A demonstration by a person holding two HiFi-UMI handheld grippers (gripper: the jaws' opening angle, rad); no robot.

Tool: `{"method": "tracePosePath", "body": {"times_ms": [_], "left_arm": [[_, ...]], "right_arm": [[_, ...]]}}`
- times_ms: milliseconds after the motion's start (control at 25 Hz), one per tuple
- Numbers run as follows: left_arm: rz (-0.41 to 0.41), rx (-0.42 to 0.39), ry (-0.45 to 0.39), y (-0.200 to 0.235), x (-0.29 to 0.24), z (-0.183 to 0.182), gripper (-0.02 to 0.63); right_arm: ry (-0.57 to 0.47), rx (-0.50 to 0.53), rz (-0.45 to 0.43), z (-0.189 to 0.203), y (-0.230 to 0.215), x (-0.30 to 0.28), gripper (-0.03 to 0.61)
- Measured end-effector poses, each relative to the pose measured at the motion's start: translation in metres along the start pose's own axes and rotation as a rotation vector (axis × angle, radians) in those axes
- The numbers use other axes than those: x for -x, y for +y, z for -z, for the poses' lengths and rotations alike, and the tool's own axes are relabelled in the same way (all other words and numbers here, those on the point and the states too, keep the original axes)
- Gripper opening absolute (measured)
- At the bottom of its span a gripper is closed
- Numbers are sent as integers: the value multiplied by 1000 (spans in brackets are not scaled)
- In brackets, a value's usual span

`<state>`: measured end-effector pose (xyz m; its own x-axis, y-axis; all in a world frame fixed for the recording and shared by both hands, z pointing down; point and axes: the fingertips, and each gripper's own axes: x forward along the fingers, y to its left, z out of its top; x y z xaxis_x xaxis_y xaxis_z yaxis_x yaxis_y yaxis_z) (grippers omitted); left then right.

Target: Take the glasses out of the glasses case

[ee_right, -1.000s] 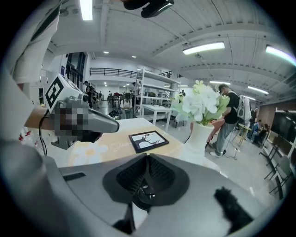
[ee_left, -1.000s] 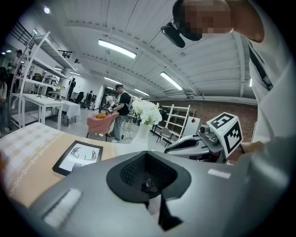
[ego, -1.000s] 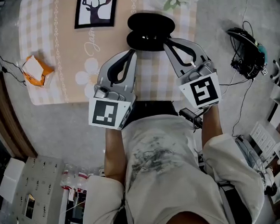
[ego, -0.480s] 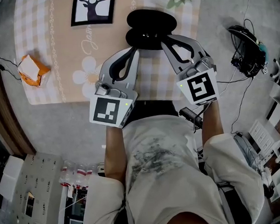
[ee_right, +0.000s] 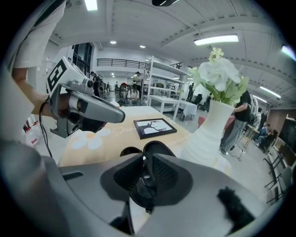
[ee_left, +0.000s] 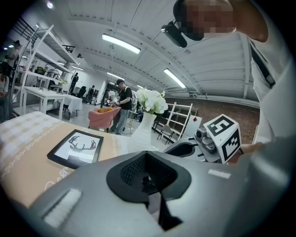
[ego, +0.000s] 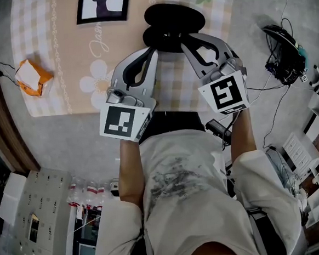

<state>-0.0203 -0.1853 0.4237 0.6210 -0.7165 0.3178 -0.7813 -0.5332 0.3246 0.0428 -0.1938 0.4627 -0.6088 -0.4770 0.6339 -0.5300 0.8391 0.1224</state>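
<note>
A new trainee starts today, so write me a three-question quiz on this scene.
1. True or false: the black oval glasses case lies shut.
2. What does the right gripper clamp? A the white vase, B the glasses case, C the framed deer picture.
3. Fill in: in the head view, the crumpled orange packet lies at the cloth's ___ edge.
Key: 1 false, it is open; 2 B; 3 left.

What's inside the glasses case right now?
The glasses case lies open. Small glints show in its dark near half, perhaps the glasses; the left gripper and right gripper cover its edges, so I cannot confirm.
</note>
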Motion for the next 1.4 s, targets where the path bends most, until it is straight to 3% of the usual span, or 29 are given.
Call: {"method": "tracePosePath", "body": {"times_ms": [600,800,1400], "left_arm": [[3,19,17,5,-11,14,8],[7,49,69,2,-12,21,8],[9,50,65,7,-19,28,8]], "right_arm": [[84,87,-36,20,6,-19,83],[109,126,-47,25,9,-25,86],[167,224,-93,38,21,-45,86]]}}
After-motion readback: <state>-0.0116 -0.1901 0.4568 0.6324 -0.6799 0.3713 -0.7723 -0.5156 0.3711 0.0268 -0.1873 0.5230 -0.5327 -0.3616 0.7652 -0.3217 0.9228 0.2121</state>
